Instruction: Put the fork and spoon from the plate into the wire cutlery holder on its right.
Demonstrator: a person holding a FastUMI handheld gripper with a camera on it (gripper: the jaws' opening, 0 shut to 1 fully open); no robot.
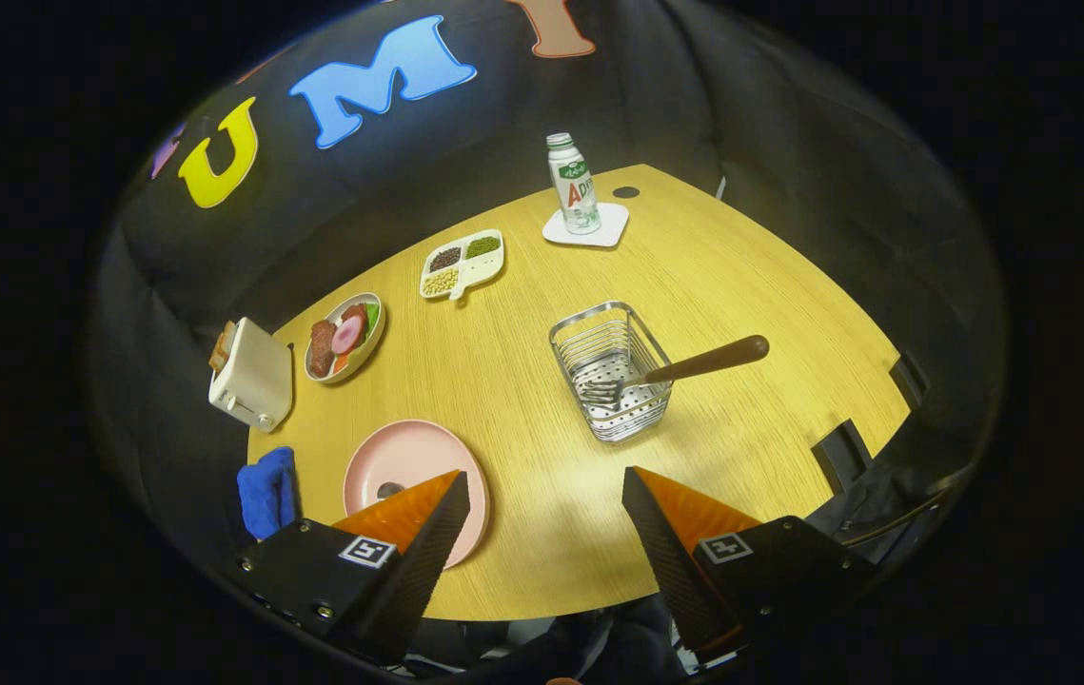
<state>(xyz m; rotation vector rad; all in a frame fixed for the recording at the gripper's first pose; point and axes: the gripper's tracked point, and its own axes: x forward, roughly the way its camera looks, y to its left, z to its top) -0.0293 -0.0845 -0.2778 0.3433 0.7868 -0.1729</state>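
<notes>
A wire cutlery holder (610,371) stands on the wooden table, well ahead of my fingers. A fork (675,369) with a brown handle lies in it, tines down inside and handle sticking out over the right rim. A pink plate (405,457) sits to the holder's left, partly behind my left finger; a small dark bit (389,491), perhaps part of the spoon, peeks out by that finger. My gripper (544,495) hovers above the table's near edge, open, with nothing between its fingers.
A white toaster (251,377) and a blue cloth (267,493) lie left of the plate. Beyond are a bowl of food (344,337), a divided dish of beans (463,263) and a bottle (573,185) on a white coaster.
</notes>
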